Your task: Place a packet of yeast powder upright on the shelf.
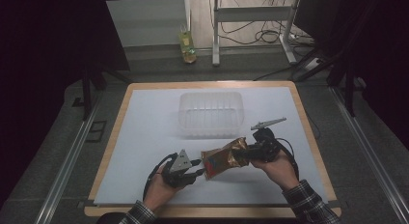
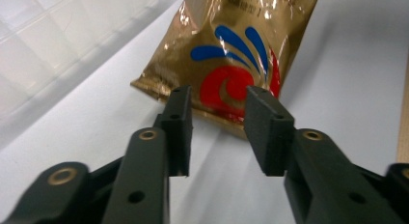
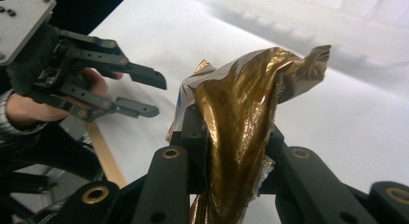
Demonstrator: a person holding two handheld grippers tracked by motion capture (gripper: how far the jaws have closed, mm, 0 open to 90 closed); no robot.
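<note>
Two hand-held grippers work over the white sheet on the desk [image 1: 144,137], and between them hangs a gold snack bag [image 1: 223,159] printed with a red swirl and blue strokes. The right hand-held gripper [image 3: 230,151] has its jaws closed tight on one crumpled end of the bag, the foil bunched and twisted between the pads, so the bag sticks out sideways toward the other hand, apparently lifted a little off the sheet. The left hand-held gripper [image 2: 217,122] has its jaws spread apart with nothing between them, just short of the bag's free bottom edge; the seam sits beyond the fingertips, not yet inside the gap. A clear plastic bin [image 1: 211,113] stands farther back on the sheet, well apart from both hands.

From where I stand, the likely trouble lies in the handover. The foil is slick and the right grip holds only a pinched corner, so a tug from the left before its jaws have closed properly could slide the bag free and drop it. If the left closes on the thin seam alone, it may fold away and slip out. Squeezing the puffed middle instead could crush what is inside, or burst the bag if both hands pull against each other.
</note>
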